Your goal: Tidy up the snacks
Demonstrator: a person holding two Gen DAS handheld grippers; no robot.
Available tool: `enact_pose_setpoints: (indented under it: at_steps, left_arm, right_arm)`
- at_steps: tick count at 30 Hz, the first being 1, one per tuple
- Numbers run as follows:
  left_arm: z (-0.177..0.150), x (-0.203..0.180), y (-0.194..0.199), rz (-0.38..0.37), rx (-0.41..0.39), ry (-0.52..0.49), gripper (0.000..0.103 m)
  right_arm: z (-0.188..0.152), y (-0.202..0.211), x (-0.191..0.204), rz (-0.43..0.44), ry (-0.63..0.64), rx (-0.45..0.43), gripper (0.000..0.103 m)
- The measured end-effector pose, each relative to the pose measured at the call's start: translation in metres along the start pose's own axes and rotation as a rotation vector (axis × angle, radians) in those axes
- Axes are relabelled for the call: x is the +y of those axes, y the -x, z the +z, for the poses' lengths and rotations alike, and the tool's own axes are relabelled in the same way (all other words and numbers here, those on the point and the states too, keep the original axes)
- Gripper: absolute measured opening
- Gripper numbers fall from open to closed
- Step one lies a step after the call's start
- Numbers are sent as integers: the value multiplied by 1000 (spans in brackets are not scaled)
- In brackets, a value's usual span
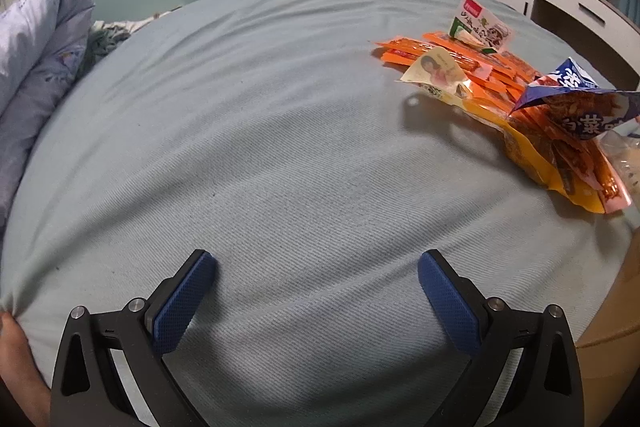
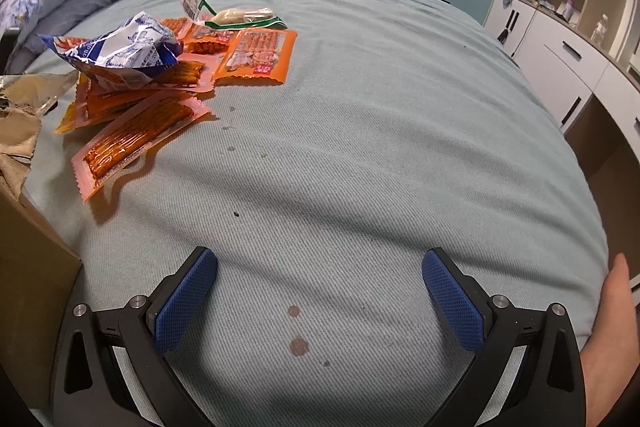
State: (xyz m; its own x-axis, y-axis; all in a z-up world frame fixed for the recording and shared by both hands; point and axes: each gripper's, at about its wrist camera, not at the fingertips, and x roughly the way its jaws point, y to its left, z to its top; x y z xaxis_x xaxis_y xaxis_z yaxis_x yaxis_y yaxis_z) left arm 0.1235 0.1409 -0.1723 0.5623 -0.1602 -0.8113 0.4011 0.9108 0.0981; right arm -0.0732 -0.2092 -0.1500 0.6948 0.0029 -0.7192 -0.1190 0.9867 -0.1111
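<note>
Snacks (image 2: 160,67) lie heaped on the bed (image 2: 360,107), at about ten o'clock from the right claw (image 2: 319,291) and two o'clock from the left claw (image 1: 317,291). Both claws are released, jaws spread wide, holding nothing. Nearest the right claw is a long orange packet (image 2: 136,143), its long axis running from seven to one o'clock; the right arm looks better placed to take it.
</note>
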Motion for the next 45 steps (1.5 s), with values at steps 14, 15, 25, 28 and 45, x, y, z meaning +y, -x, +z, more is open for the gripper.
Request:
enact_pose_setpoints:
  at_steps: [14,15,25,28,45]
  left_arm:
    - [46,-6,27,248,186,-71,103]
    - [51,-9,41,248,162,-97,103]
    - [124,-42,186,78,52,-29,103]
    - [129,-44,206,99,96,92,103]
    - [122,-49,216,101,39,101,103]
  right_arm:
    - [72,-36,-1,27,95,579,103]
    - [77,-30,-4,-12,101,581,103]
    - [171,116,-2,107,-47,363,103]
    - [192,174,2,115,-143,231,103]
    - [169,172,-6,140,-365,381,103]
